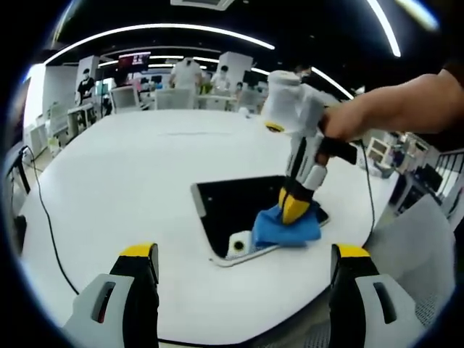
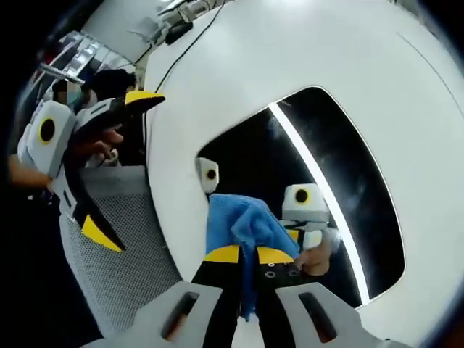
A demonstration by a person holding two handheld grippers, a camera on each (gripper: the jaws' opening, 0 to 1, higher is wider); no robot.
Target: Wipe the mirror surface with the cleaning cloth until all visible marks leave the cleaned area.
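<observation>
Your left gripper view looks from the near edge across the white worktop (image 1: 130, 174), low and roughly level, toward a room of desks behind. Your right gripper view hangs close over the mirror (image 2: 326, 167), facing steeply down, perhaps rolled. Both views share the mirror (image 1: 232, 203), the blue cloth (image 1: 286, 226) (image 2: 235, 221) and the worktop (image 2: 406, 87) around them.

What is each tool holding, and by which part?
The right tool pinches the blue cloth at a bunched fold, on the mirror. The left tool holds nothing.
</observation>
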